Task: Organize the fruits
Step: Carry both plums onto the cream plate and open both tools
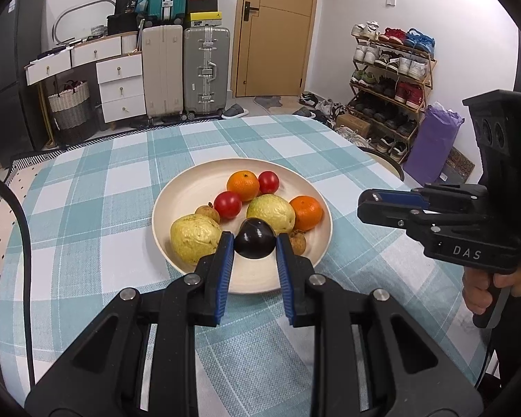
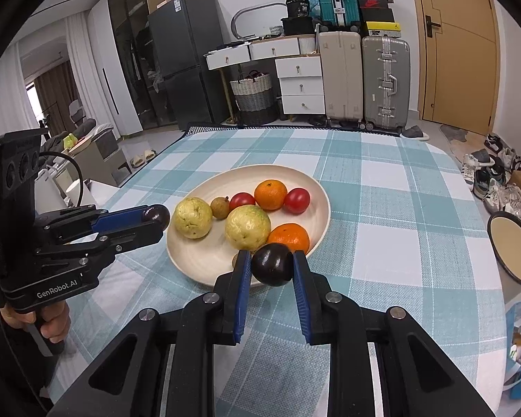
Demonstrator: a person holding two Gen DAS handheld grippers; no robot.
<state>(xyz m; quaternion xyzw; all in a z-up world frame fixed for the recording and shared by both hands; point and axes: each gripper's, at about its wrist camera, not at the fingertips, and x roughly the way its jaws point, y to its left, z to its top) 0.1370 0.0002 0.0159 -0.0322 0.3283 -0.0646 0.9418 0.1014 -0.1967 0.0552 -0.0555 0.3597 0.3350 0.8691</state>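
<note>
A dark purple round plum (image 2: 272, 264) is clamped between the blue-padded fingers of the right gripper (image 2: 272, 264), over the near rim of a shallow cream round plate (image 2: 198, 260). On the plate are seen two yellow-green guavas (image 2: 248, 227), two orange mandarins (image 2: 290, 238), two red tomatoes (image 2: 297, 200) and a small brown longan (image 2: 220, 207). The plate rests on a teal-and-white checked tablecloth (image 2: 382, 215). At left, a second dark plum (image 2: 156, 214) is gripped by the left gripper (image 2: 154, 220), apparently just outside the plate's edge.
</note>
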